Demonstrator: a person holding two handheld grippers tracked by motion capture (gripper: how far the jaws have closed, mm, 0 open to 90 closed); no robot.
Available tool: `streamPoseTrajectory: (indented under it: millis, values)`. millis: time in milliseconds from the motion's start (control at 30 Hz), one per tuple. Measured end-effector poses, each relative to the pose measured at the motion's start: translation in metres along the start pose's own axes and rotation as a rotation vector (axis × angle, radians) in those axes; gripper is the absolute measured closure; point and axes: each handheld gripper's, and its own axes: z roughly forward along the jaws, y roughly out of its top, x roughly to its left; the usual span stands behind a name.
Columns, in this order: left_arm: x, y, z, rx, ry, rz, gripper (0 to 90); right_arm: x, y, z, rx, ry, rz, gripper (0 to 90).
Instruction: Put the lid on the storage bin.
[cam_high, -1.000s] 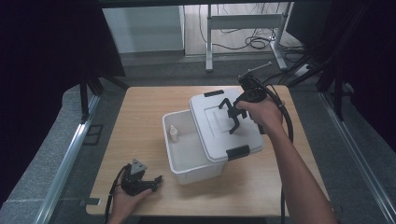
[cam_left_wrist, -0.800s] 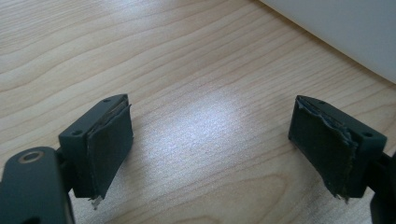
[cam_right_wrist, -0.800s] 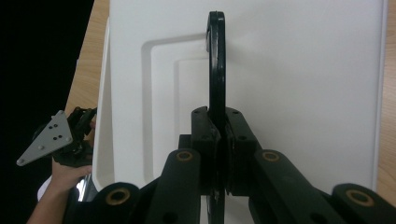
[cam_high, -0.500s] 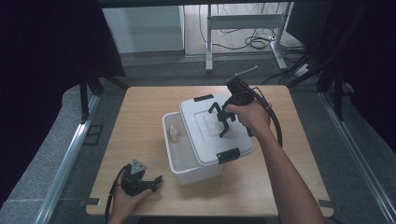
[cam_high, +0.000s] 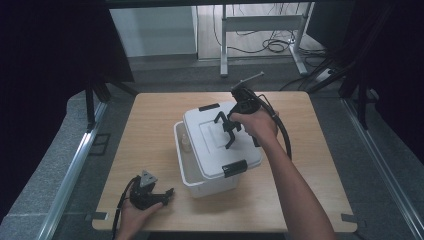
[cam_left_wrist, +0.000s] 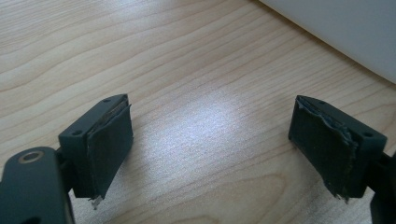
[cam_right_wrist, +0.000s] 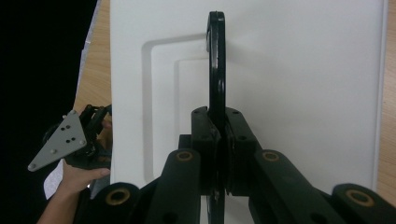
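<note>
Lid (cam_high: 210, 142) hangs by its black handle (cam_right_wrist: 216, 60) from the clamped right tool (cam_high: 231, 131)

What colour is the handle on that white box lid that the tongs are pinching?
Black: a thin black plastic handle on the white plastic lid, clearest in the right gripper view.

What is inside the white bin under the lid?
A small pale bottle stands in the uncovered left strip of the white bin. The lid, held by the right tongs, hides the rest.
</note>
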Motion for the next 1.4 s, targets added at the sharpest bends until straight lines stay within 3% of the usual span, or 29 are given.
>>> streamPoseTrajectory:
  millis: [267, 433, 867, 1067, 1400]
  values:
    - [0.0, 0.0, 0.0, 0.0, 0.0, 0.0, 13.6, 0.014, 0.003, 0.005, 0.004, 0.001, -0.003, 84.8]
    - [0.0, 0.0, 0.0, 0.0, -0.001, 0.001, 13.6, 0.02, 0.005, 0.007, 0.012, 0.05, 0.02, 84.9]
    - [0.0, 0.0, 0.0, 0.0, -0.004, 0.004, 13.2, 0.028, 0.005, 0.016, 0.019, 0.008, 0.072, 84.8]
    - [0.0, 0.0, 0.0, 0.0, -0.005, 0.005, 13.2, 0.03, 0.003, 0.028, 0.043, 0.008, 0.078, 84.8]
    - [-0.001, 0.0, 0.0, 0.0, -0.007, 0.002, 13.1, 0.03, 0.001, 0.041, 0.032, 0.007, 0.09, 84.9]
